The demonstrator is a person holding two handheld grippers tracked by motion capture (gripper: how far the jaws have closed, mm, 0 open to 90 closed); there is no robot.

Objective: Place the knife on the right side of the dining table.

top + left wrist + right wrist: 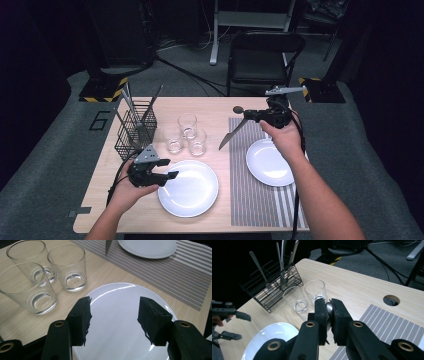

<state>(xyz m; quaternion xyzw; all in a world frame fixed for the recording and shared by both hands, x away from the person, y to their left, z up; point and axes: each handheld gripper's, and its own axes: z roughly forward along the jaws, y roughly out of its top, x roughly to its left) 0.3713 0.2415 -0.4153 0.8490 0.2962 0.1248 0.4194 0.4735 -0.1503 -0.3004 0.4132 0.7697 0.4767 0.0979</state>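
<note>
Right gripper (252,116) pinches the knife (231,135) by its handle, blade angled down over the striped placemat (255,200) left of the small plate (270,162), probably for placing there. Left gripper (167,169) is spread, idling over the large plate (190,192).

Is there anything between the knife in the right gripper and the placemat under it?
Nothing visible. The right gripper holds the knife in the air, blade slanting down over the placemat's bare left strip. The plate on it lies off to the right.
</note>
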